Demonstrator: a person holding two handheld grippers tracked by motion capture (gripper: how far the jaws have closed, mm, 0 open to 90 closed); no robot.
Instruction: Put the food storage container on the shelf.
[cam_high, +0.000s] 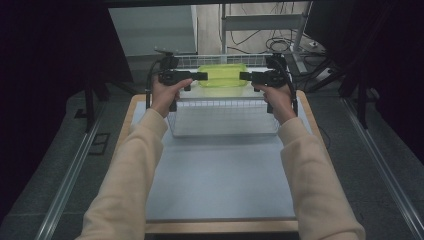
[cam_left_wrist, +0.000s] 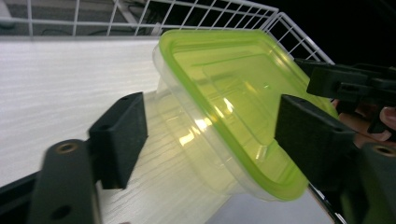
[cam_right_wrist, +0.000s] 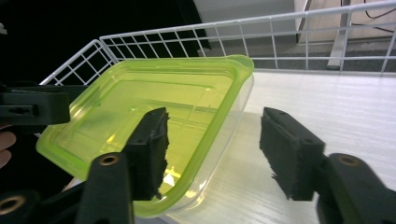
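The table (cam_high: 220, 200) carries a white wire basket (cam_high: 225, 117) at its far end, and inside the basket, against its far edge and about midway between its two side edges, lies the clear plastic container with a green lid (cam_high: 223, 75). As I judge it, the placing is done: the container rests on the basket's pale floor, and what is left is only to draw both tools back out. The left gripper (cam_high: 200, 76) and the right gripper (cam_high: 246, 76) flank the container's two ends, each with its jaws apart and the pads off the plastic. The container looks see-through and thin-walled, its lime lid (cam_left_wrist: 233, 107) seated all round with a raised rim and a small corner tab (cam_right_wrist: 243, 60).
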